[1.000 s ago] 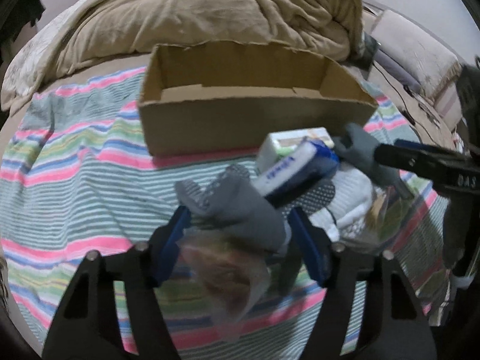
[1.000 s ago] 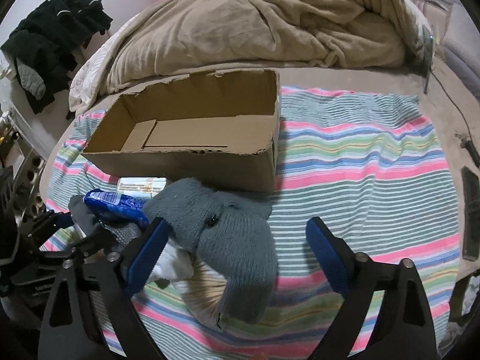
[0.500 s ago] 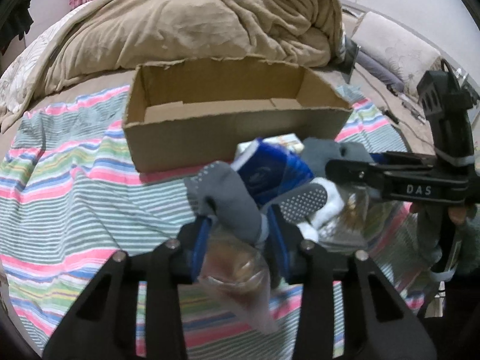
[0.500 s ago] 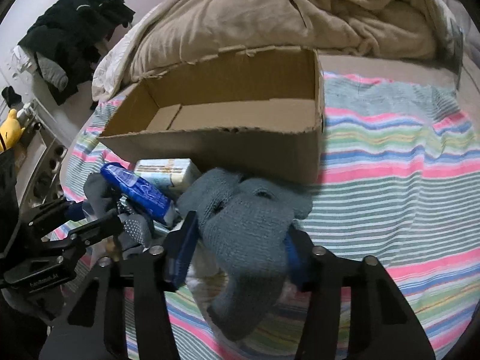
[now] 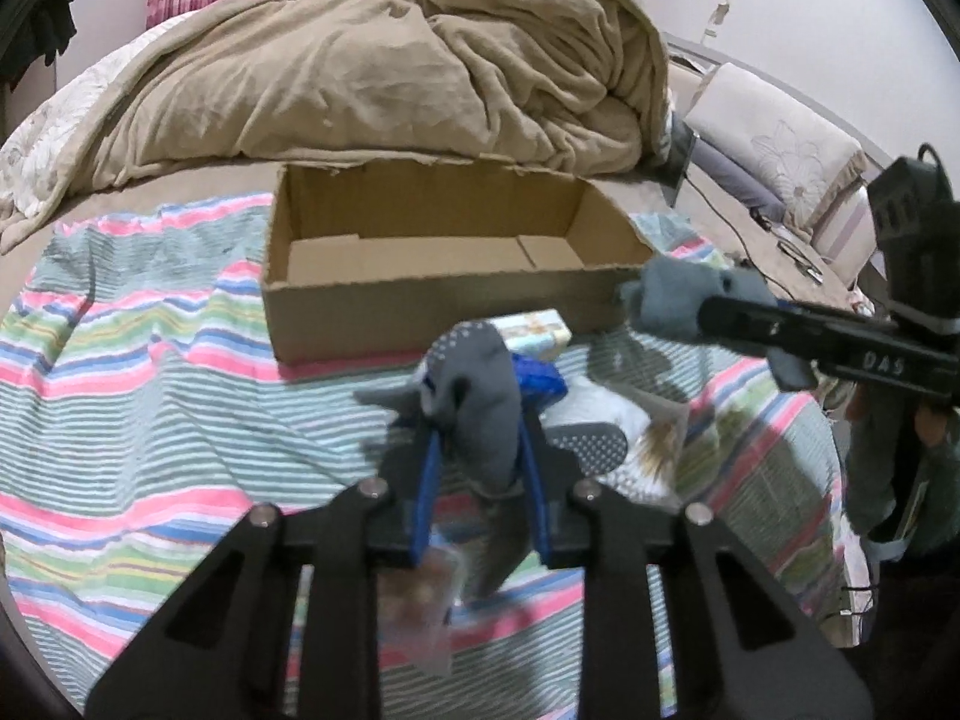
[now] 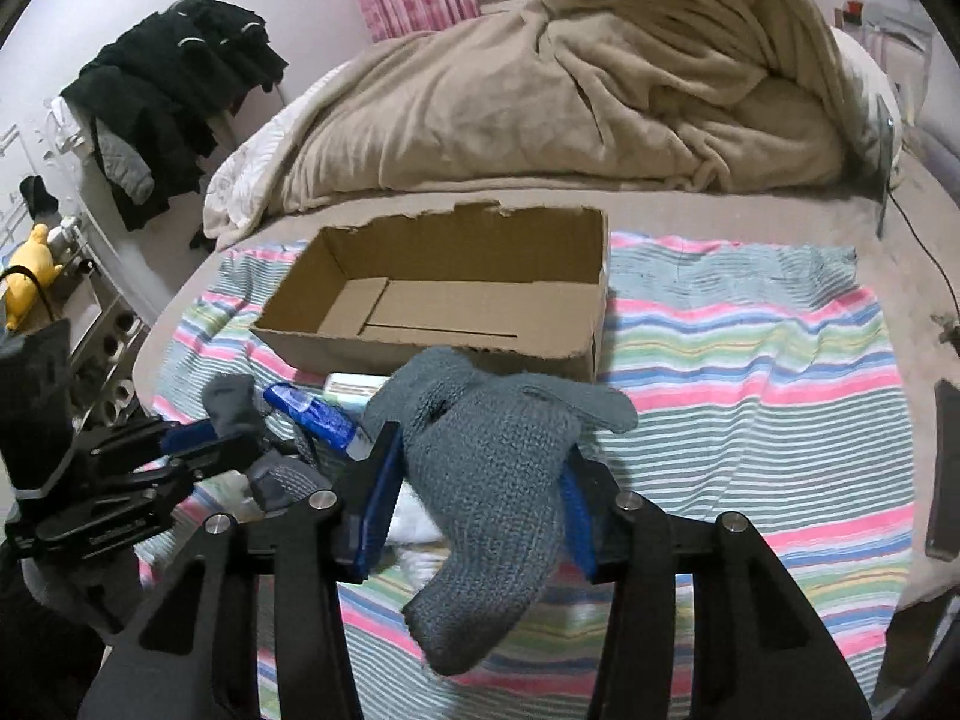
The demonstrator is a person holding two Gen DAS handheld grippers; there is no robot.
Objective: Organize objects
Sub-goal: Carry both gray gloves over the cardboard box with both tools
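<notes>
An open cardboard box (image 5: pixel 432 294) (image 6: pixel 456 324) stands empty on a striped cloth on the bed. My left gripper (image 5: pixel 477 450) is shut on a dark grey dotted sock (image 5: pixel 480 402), lifted in front of the box; a clear bag hangs blurred below it. My right gripper (image 6: pixel 480 480) is shut on a grey-blue knitted sock (image 6: pixel 492 468), also seen in the left wrist view (image 5: pixel 672 300) near the box's right corner. A blue tube (image 6: pixel 318 414), a small pale box (image 5: pixel 534 330) and white socks (image 5: pixel 600 414) lie in a pile before the box.
A beige blanket (image 5: pixel 372 72) is heaped behind the box. The striped cloth (image 6: pixel 750 360) stretches to the right. Dark clothes (image 6: pixel 174 90) hang at the left wall. A pillow (image 5: pixel 780 150) lies at the far right.
Both grippers have closed on their socks and lifted them off the pile toward the box. The blue tube has dropped from the left gripper's sock onto the pile.
</notes>
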